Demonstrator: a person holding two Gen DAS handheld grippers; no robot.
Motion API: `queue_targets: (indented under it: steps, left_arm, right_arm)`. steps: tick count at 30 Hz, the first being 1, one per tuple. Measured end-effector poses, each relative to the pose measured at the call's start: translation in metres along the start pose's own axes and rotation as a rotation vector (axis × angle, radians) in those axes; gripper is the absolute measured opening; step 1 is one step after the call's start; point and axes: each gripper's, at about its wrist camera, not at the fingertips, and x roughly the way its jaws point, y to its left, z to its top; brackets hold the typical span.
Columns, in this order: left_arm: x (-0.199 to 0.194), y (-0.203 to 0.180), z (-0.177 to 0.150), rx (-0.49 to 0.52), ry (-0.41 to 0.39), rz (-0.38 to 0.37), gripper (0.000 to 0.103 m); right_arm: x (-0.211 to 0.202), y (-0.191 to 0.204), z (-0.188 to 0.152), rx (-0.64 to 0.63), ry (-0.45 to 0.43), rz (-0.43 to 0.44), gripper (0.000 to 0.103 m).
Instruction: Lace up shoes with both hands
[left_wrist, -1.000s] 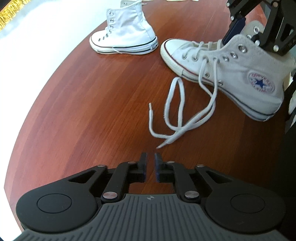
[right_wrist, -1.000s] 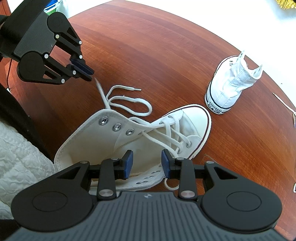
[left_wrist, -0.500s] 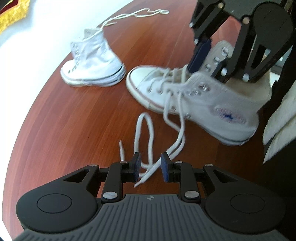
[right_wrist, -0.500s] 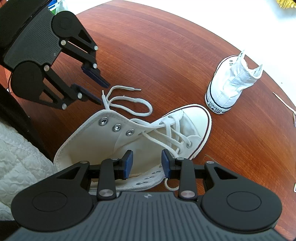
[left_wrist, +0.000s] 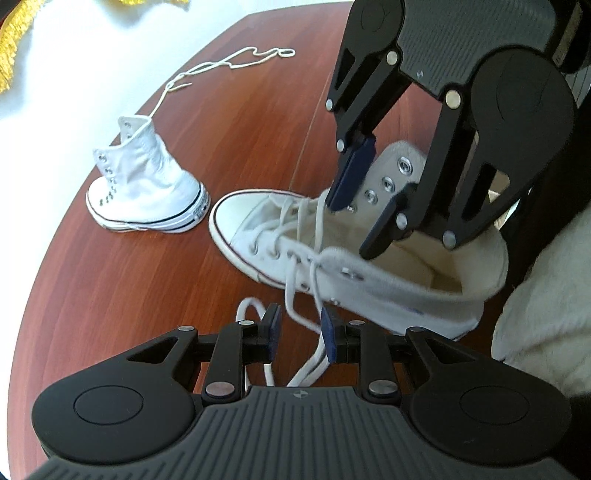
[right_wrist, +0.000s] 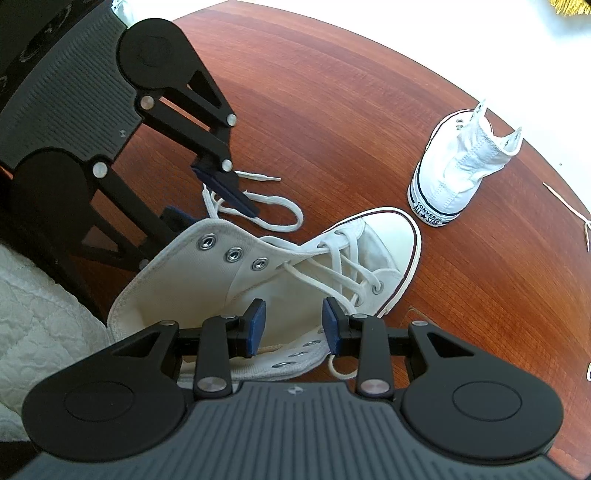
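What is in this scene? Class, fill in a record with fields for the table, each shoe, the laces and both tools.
Table: red-brown wood
Near shoe: white high-top, partly laced, top eyelets empty
Far shoe: white high-top, upright, eyelets empty
Lace: trails from the near shoe, passing between the pads
Second lace: lies on the table beyond the far shoe
Left tool: open, lace in the gap
Right tool: open, over the near shoe's mouth

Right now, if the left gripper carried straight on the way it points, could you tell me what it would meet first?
Most likely the loose shoelace already lying between the open jaws of the left gripper, then the wooden table beneath; depth is unclear.
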Motion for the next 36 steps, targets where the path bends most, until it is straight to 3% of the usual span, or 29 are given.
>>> queue_targets:
  steps: [7,10,11,12,23,36]
  left_arm:
    - [0.010,-0.004,0.002,0.027,0.008,-0.031,0.024]
    - [0.014,-0.005,0.002,0.040,0.012,-0.037,0.015]
    - [0.014,-0.005,0.001,0.043,0.011,-0.036,0.006]
    - [0.015,-0.006,0.001,0.048,0.006,-0.032,0.003]
    - [0.013,-0.004,-0.007,0.036,0.015,0.013,0.002]
    - [0.006,0.021,-0.043,-0.031,0.094,0.054,0.002]
  right_arm:
    - [0.000,0.000,0.000,0.001,-0.002,-0.003,0.035]
    - [0.000,0.000,0.000,0.003,-0.004,-0.005,0.035]
    - [0.000,0.000,0.000,0.004,-0.004,-0.006,0.035]
    - [0.000,0.000,0.000,0.004,-0.004,-0.006,0.035]
    - [-0.001,0.000,-0.001,0.002,-0.001,-0.007,0.035]
    - [-0.003,0.001,-0.002,0.002,0.003,-0.007,0.035]
